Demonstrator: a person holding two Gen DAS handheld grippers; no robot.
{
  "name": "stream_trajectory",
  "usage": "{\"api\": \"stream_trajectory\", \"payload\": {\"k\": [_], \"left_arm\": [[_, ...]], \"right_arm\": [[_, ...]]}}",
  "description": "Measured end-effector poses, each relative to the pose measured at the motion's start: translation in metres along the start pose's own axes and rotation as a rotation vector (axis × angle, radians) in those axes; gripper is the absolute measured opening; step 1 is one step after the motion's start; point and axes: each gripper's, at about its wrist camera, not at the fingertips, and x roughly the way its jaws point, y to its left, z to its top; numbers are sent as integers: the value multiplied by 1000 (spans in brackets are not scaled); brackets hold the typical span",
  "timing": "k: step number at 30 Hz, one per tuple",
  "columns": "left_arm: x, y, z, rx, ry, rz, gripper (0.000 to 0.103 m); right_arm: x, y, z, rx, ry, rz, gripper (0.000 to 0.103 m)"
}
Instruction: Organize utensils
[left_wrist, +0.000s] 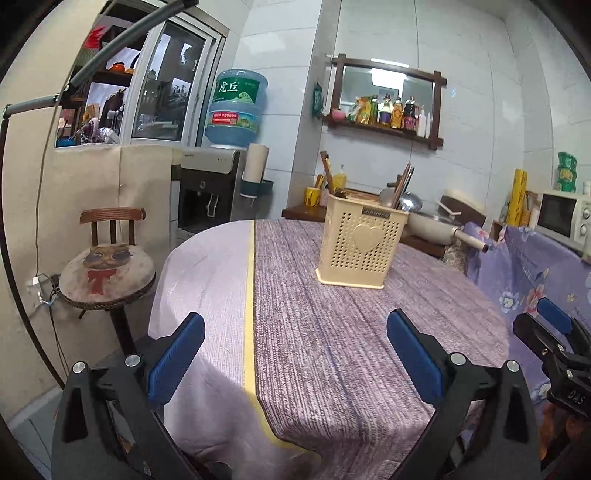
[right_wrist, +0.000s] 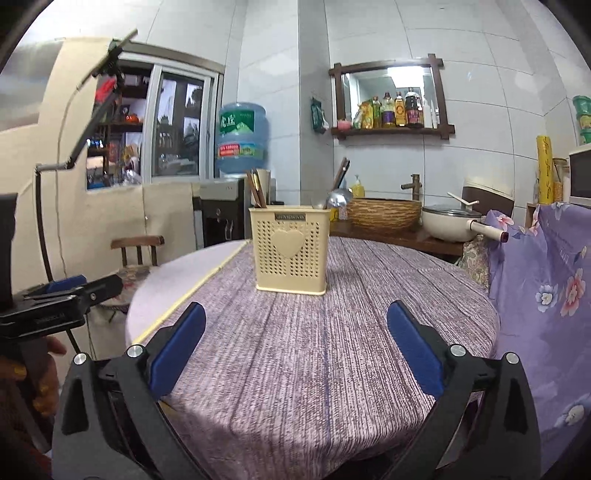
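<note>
A cream perforated utensil holder (left_wrist: 363, 242) with a heart on its front stands upright on the round table's purple cloth (left_wrist: 332, 332). Brown chopsticks (right_wrist: 255, 192) and a metal ladle (right_wrist: 338, 197) stick out of its top; it also shows in the right wrist view (right_wrist: 291, 254). My left gripper (left_wrist: 295, 336) is open and empty, low over the table's near edge, well short of the holder. My right gripper (right_wrist: 295, 328) is open and empty, also near the front edge. The right gripper's fingers (left_wrist: 554, 317) show at the left view's right edge.
A round stool with a cat cushion (left_wrist: 107, 273) stands left of the table. A chair draped in floral purple cloth (right_wrist: 546, 280) is at the right. A counter behind holds a pan (right_wrist: 452, 221), a woven basket (right_wrist: 384, 214) and a microwave (left_wrist: 565, 218). A water dispenser (left_wrist: 210, 184) stands back left.
</note>
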Motion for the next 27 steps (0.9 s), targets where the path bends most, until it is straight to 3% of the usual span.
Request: {"api": "stream_trajectory", "payload": {"k": [5, 11, 27], "left_arm": [[-13, -5, 0, 1, -47, -29, 98], [-17, -12, -7, 7, -47, -38, 98], [-21, -15, -10, 16, -54, -39, 98]], "right_arm": [[-24, 5, -3, 12, -29, 27, 97], [-38, 12, -5, -31, -57, 10, 97], [-33, 0, -5, 11, -37, 4, 97]]}}
